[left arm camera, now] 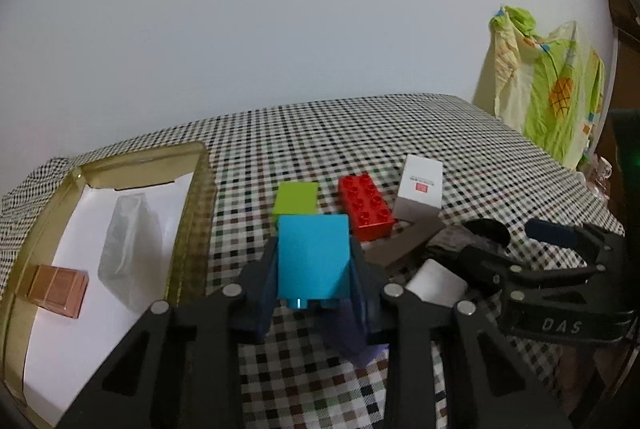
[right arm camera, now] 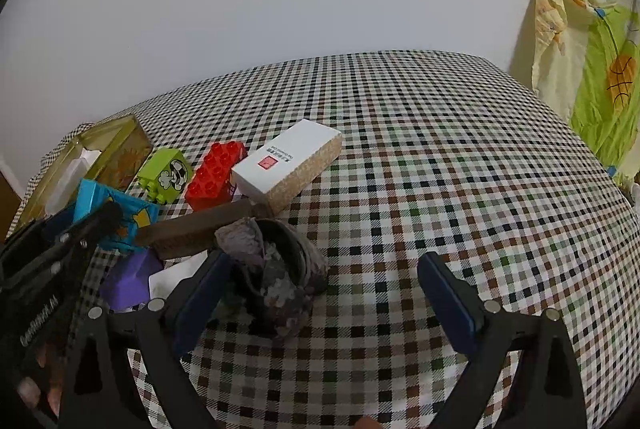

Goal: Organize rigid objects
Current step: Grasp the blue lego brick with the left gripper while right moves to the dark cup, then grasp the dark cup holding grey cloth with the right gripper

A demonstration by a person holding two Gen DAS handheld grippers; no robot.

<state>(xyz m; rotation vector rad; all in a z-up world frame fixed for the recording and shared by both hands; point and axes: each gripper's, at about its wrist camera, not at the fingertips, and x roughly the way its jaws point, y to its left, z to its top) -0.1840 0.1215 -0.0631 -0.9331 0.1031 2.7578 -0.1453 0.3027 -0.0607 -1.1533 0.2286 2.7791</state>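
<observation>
The left hand-held gripper (left arm camera: 312, 269) is closed on a blue toy block (left arm camera: 313, 261), one finger pressed against each side face; the block is held above the checked surface (left arm camera: 400, 125), just in front of the green toy block (left arm camera: 297, 198); the underside studs of the blue block face the camera. The right hand-held gripper (right arm camera: 320, 293) stands wide open and grips nothing; its left finger (right arm camera: 200, 293) lies just beside a grey speckled pouch (right arm camera: 276, 281), its right finger (right arm camera: 448, 301) is well apart from the pouch.

Taking the green toy block as landmark: the red studded brick (left arm camera: 366, 205) lies just to its right, studs up; the white rectangular box (left arm camera: 422, 185) with a red label lies right of the brick; a brown flat strip (right arm camera: 200, 225) lies in front of the brick and box; a purple block (right arm camera: 132, 277) lies nearer the cameras, beneath the blue block; the gold-rimmed tin tray (left arm camera: 188, 229) lies to the left.

Inside the tray, on its white liner, lie a copper-coloured rectangular block (left arm camera: 56, 289) and a clear plastic bag (left arm camera: 128, 249); the two are apart.

A green and yellow printed cloth (left arm camera: 552, 89) hangs beyond the far right edge of the surface.
</observation>
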